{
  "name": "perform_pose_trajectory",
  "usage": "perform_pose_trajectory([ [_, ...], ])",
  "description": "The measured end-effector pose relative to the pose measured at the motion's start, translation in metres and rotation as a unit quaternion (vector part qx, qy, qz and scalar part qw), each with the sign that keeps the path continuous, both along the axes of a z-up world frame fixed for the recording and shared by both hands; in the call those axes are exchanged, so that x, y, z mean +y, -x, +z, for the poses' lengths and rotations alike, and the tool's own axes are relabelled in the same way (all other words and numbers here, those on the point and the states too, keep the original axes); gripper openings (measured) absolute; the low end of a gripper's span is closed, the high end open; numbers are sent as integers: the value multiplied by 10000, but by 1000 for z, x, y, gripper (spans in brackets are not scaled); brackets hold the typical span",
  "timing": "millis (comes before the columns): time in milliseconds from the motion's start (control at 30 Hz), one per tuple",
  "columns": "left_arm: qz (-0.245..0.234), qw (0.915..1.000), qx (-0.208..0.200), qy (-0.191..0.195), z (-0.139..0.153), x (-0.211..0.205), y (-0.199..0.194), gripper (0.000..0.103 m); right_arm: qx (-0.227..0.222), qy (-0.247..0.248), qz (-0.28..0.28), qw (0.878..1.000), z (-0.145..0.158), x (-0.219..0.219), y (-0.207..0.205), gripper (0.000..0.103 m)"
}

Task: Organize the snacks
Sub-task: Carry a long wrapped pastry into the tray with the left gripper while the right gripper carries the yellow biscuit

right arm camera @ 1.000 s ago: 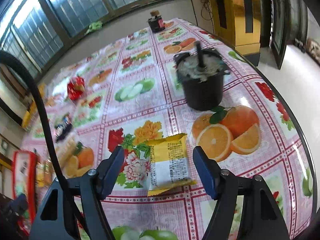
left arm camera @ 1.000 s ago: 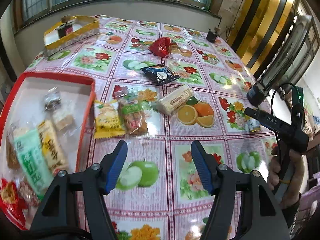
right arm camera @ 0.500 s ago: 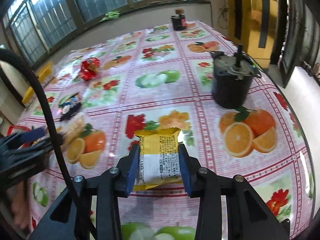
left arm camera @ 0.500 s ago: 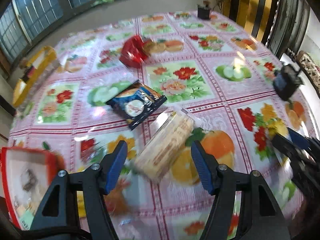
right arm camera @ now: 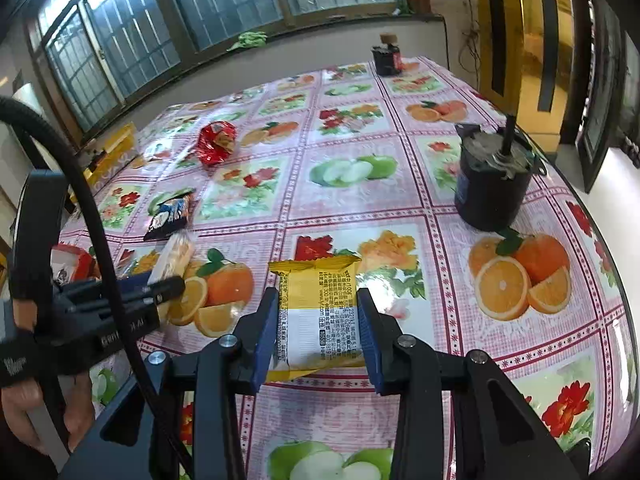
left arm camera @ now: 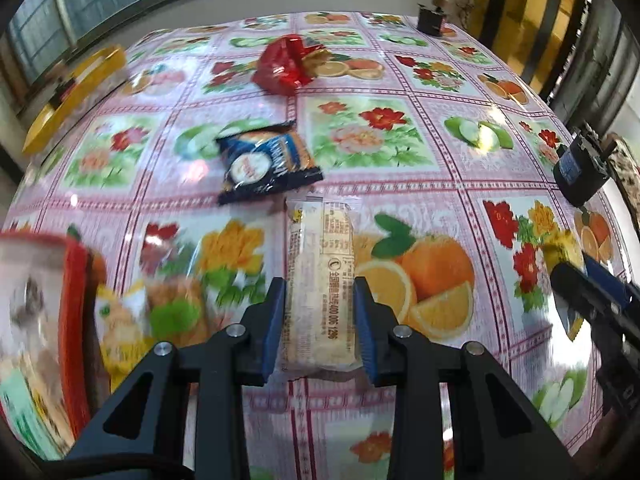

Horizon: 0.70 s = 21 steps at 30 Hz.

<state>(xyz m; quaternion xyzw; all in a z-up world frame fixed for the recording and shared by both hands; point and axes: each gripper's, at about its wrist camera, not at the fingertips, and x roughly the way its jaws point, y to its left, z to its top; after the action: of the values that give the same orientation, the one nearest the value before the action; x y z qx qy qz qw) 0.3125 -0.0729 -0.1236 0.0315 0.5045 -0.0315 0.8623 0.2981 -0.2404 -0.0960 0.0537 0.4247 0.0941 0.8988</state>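
Note:
My left gripper (left arm camera: 319, 322) is shut on a long pale cracker pack (left arm camera: 320, 280) lying on the fruit-print tablecloth. My right gripper (right arm camera: 317, 330) is shut on a yellow and white snack pack (right arm camera: 318, 312). A dark blue snack bag (left arm camera: 266, 164) and a red snack bag (left arm camera: 286, 64) lie farther back. A red tray (left arm camera: 72, 300) holding several snacks is at the left, with two more snack packs (left arm camera: 160, 316) beside it. The right gripper also shows at the right edge of the left wrist view (left arm camera: 592, 292).
A black motor-like cylinder (right arm camera: 494, 184) stands at the right of the table. A yellow box (left arm camera: 68, 96) sits at the far left and a small dark jar (right arm camera: 386, 58) at the far edge. The table's edge curves close on the right.
My left gripper moved forward from the tray side to the cracker pack and closed on it. My right gripper closed on the yellow pack and holds it.

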Motion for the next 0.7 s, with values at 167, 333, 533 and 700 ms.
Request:
perform_pose_trajectory([
  [167,220,9989,-211,361,24,19,40,35,-196,-55,330,9993,4,13,5,38],
  [333,606,9934,-688,685,70,68,97,35,-329,-124,807,9961,10,34,15,38],
  [533,1422,9825,-863,842,90,154,145,35,-133,-796,1591,9840,30,74,29,38],
  [700,1968,9712,-1019,873,98,214,163,35,-78,-1123,2373,9649,44,138,34,38],
])
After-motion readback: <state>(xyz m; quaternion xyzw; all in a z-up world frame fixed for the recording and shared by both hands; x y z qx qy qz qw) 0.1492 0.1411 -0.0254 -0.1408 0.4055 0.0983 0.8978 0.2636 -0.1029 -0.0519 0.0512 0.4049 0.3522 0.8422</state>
